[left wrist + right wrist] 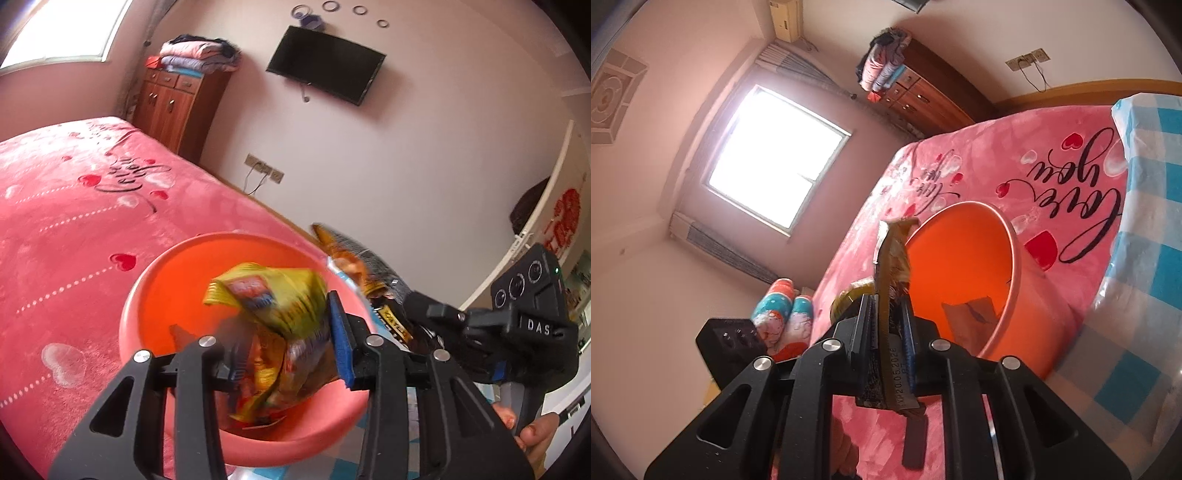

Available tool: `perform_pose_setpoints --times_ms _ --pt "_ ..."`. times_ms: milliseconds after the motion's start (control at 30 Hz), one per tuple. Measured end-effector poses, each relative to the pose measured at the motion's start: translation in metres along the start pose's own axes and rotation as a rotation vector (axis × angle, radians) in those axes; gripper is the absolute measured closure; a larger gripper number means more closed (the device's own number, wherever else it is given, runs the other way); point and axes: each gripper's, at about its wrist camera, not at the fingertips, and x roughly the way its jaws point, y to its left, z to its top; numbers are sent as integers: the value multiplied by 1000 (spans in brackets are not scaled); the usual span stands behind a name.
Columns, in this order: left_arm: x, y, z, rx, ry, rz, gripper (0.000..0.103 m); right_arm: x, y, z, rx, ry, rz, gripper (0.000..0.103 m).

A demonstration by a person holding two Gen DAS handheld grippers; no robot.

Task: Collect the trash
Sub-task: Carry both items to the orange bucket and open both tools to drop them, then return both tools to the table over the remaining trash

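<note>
An orange plastic basin (pixel 155 306) sits on the pink bed blanket. My left gripper (pixel 284 321) hangs right over it, jaws apart. A blurred, crumpled yellow snack wrapper (pixel 273 295) is loose between them above the basin. From the right comes my right gripper (pixel 400 317), shut on a black-and-gold snack wrapper (pixel 354 258) that sticks out beside the basin's rim. In the right wrist view that gripper (pixel 886 306) pinches the flat wrapper (pixel 892 251) just left of the basin (pixel 1015 266). A brown scrap (pixel 971 314) lies inside the basin.
The pink blanket (pixel 960 177) covers the bed. A blue checked cloth under clear plastic (pixel 1145 258) lies to the basin's right. Pillows (pixel 783 317) sit at the bed's far end. A wooden cabinet (pixel 173 107) and a wall television (pixel 325 62) stand behind. A hand (pixel 532 432) holds the right gripper.
</note>
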Motion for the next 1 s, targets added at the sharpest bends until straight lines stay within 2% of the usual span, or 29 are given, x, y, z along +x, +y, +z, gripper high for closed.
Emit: perform_pose_setpoints --times_ms 33,100,133,167,233,300,333,467,633,800,1000 --pt "3 4 -1 -7 0 9 47 6 -1 0 -3 4 -17 80" --pt "5 11 -3 -13 4 28 34 8 -2 -2 -2 -3 -36 60" --pt "6 12 -5 -8 -1 44 29 7 -3 -4 -9 -17 -46 47" --pt "6 13 -6 2 -9 58 28 3 -3 -6 -20 -34 -58 40" --pt "5 13 -6 20 -23 75 25 -3 -3 -9 -41 -65 -91 35" --pt "3 14 -8 28 -36 89 16 -15 -7 -13 -39 -95 -118 28" --pt "1 13 -8 34 -44 93 16 -19 -10 -14 -35 -109 -128 24" --pt "-4 5 -10 67 -63 100 11 -39 -18 -21 -41 -162 -199 16" --pt "-12 -12 -12 104 -89 81 7 -59 -25 -38 -69 -205 -302 14" --pt "-15 -28 -15 129 -90 47 5 -73 -26 -53 -124 -238 -409 14" --pt "-16 -47 -20 161 -77 20 4 -86 -33 -65 -150 -269 -498 14"
